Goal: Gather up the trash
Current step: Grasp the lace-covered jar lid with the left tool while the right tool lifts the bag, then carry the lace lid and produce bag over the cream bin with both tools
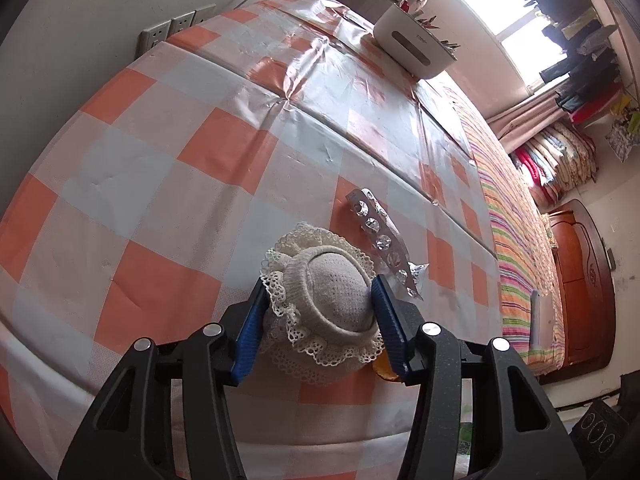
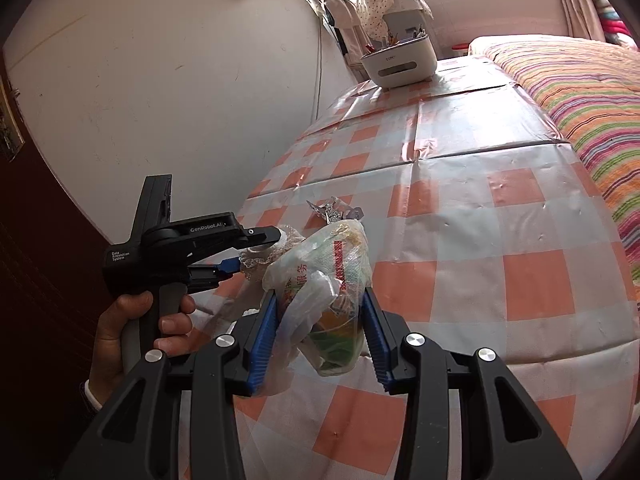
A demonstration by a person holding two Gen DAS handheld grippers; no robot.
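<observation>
Both my grippers are loaded — left gripper (image 1: 320, 312) clamped on a lacy sock ball (image 1: 324, 300), right gripper (image 2: 320, 320) squeezing a plastic bag (image 2: 320, 280). Foil blister strip (image 1: 384, 240) on the table and the bin (image 1: 412, 44) drop remain, I'd guess.

The left gripper (image 1: 320, 300) and right gripper (image 2: 320, 320) each pinched something between blue pads; a hand (image 2: 132, 328) gripped the left handle

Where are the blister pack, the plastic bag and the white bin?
blister pack (image 1: 382, 236), left wrist view, middle of foil strip
plastic bag (image 2: 320, 280), right wrist view, crumpled front
white bin (image 2: 400, 65), right wrist view, front wall
</observation>
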